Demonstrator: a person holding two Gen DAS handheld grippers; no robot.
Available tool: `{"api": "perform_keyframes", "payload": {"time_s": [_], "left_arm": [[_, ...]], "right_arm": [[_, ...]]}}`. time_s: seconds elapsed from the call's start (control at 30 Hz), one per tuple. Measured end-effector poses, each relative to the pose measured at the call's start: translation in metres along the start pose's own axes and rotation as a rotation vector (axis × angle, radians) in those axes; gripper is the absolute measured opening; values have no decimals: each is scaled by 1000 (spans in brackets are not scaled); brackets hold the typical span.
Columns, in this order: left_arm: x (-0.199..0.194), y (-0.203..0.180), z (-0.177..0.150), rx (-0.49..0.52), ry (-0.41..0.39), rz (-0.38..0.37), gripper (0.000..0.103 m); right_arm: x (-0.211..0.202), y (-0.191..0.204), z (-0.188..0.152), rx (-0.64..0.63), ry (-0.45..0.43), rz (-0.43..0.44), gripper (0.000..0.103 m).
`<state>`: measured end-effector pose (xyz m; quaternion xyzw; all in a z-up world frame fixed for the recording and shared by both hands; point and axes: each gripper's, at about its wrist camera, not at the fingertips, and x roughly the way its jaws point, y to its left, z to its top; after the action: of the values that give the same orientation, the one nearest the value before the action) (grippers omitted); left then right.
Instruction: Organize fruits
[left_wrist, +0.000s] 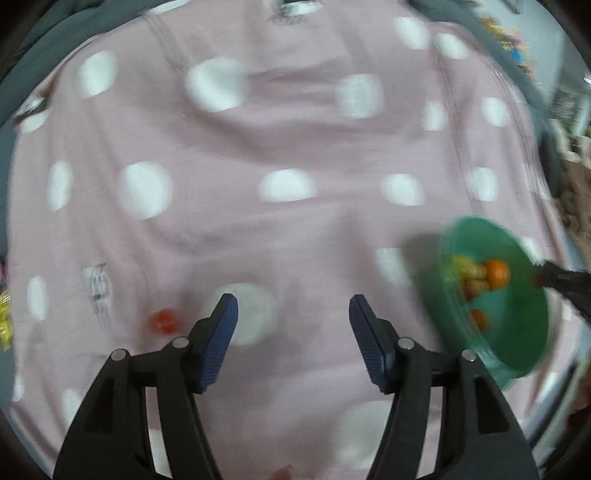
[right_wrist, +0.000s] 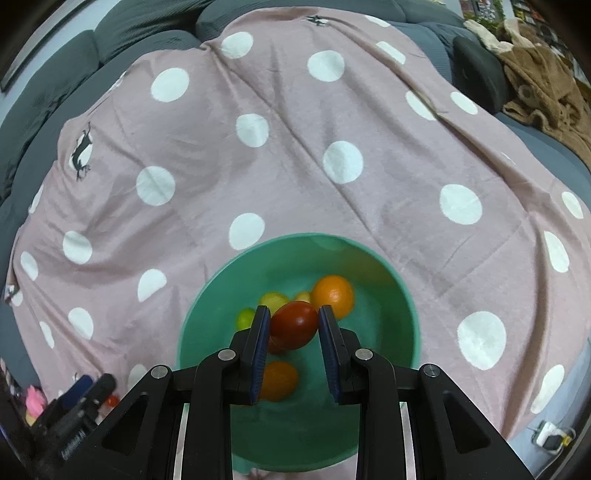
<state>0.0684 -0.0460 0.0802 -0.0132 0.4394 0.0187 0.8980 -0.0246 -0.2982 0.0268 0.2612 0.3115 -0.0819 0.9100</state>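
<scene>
A green bowl (right_wrist: 388, 295) sits on the pink polka-dot blanket and holds an orange (right_wrist: 332, 293), a second orange fruit (right_wrist: 280, 380) and yellow-green fruits (right_wrist: 273, 301). My right gripper (right_wrist: 293, 323) is shut on a dark red fruit (right_wrist: 294, 325) and holds it over the bowl. In the blurred left wrist view, my left gripper (left_wrist: 293, 314) is open and empty above the blanket. A small red fruit (left_wrist: 164, 322) lies just left of its left finger. The bowl also shows there at the right (left_wrist: 517, 332), with the right gripper's tip (left_wrist: 554, 277) over its rim.
The pink blanket (right_wrist: 295, 147) covers a grey sofa (right_wrist: 147, 37). A brown garment (right_wrist: 543, 88) lies at the far right. Yellow items (left_wrist: 4, 317) sit at the left edge of the left wrist view. A pink item (right_wrist: 35, 400) lies at the bottom left.
</scene>
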Motion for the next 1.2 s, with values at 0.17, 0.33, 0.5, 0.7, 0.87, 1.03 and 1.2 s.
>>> {"api": "perform_keyframes", "payload": {"time_s": [0.17,0.33,0.5,0.7,0.87,1.03,1.2], "left_arm": [[30,70,0,-109,70,93,60],[59,111,-4,-270,137,36,55],[80,115,4,-315,151,30,52],[104,114,14,-330,163,56,50],[116,107,19,-294,168,105,29],[127,105,15,-301,164,105,28],[99,86,16,-277,117,71,27]], "right_arm": [[-2,7,-1,-12,-2,14,29],[-2,12,-2,-24,-1,10,29],[-2,15,-2,-37,-2,4,29],[-3,20,-2,-51,-7,-11,29],[-2,27,-3,-76,-6,-18,29],[-1,32,-4,-93,-3,-17,29],[-2,34,-4,-100,-9,-14,29]]}}
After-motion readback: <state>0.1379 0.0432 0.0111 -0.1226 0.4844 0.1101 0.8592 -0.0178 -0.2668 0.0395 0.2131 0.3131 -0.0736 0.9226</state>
